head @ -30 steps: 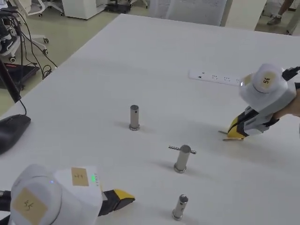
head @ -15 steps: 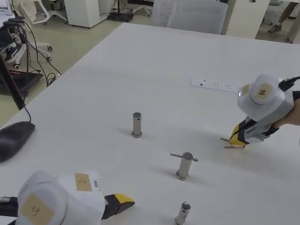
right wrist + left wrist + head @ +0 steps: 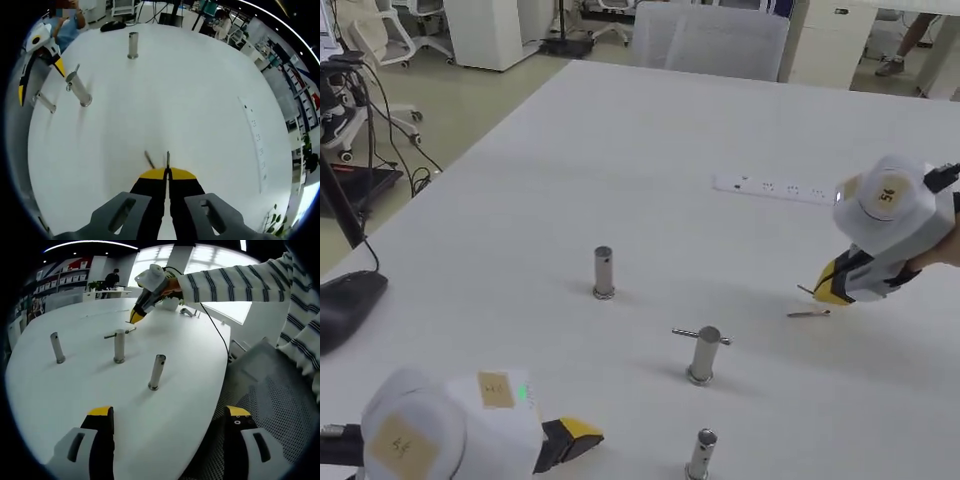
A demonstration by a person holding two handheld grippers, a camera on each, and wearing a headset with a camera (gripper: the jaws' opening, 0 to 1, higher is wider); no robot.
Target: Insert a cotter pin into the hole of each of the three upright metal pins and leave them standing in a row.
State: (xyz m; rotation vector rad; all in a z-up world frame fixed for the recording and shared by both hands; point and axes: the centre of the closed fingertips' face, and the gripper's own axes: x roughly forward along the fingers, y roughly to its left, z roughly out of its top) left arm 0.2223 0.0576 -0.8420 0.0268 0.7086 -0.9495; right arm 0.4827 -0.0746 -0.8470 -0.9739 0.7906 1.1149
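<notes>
The white bench (image 3: 520,180) is carrying everything. The left gripper (image 3: 167,415) is hovering at the near edge, jaws spread wide and gripping nothing. The right gripper (image 3: 167,174) is working toward the bench's right side, jaws pressed together on a thin cotter pin (image 3: 167,159) that is sticking out past the tips. Three metal pins are standing in a diagonal row: the far metal pin (image 3: 604,270) and the near metal pin (image 3: 700,455) are bare, while the middle metal pin (image 3: 704,352) is carrying a fitted cotter pin (image 3: 685,332). A loose cotter pin (image 3: 808,314) is lying just beside the right jaws. Pinched by one end, the held pin is likely to swivel or miss the hole, and a sideways push may topple an unsteadied upright.
</notes>
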